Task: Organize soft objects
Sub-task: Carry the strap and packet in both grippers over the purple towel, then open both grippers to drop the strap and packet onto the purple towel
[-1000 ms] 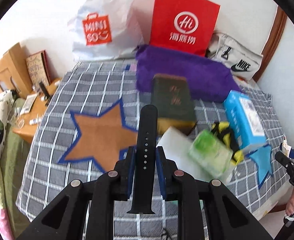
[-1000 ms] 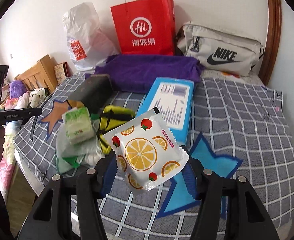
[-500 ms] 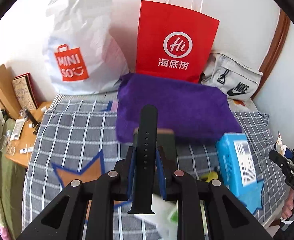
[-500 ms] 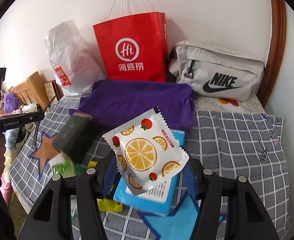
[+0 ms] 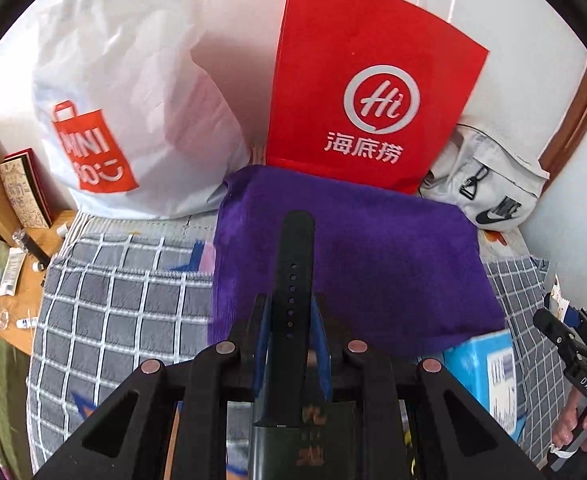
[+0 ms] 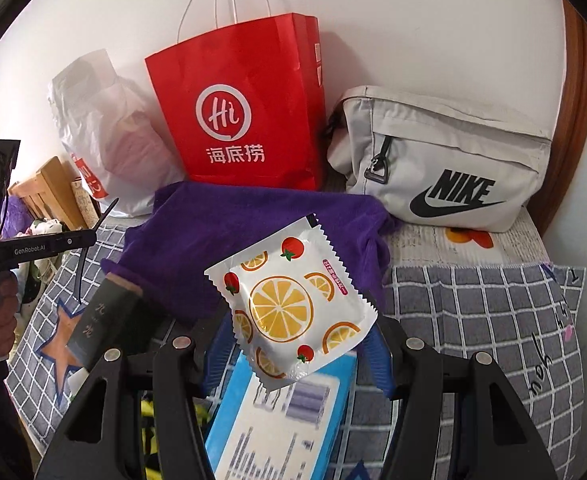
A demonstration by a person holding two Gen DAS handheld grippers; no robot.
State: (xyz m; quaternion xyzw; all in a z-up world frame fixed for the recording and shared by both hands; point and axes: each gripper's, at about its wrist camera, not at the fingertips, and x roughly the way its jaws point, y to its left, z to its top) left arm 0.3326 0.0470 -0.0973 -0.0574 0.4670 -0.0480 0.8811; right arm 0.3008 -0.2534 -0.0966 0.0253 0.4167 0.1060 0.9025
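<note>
Carrying both loads forward over the bed [image 5: 125, 304], we now see the bags much nearer than a second ago. Our left claw [image 5: 289, 320] is clamped on a black watch strap [image 5: 293, 280]; our right claw [image 6: 297, 344] pinches a fruit-print sachet [image 6: 293, 304]. Both hang above the purple towel [image 6: 229, 224], facing the red paper bag [image 6: 245, 112], probably their destination.

Towel [image 5: 373, 264] before paper bag [image 5: 369, 80]
</note>
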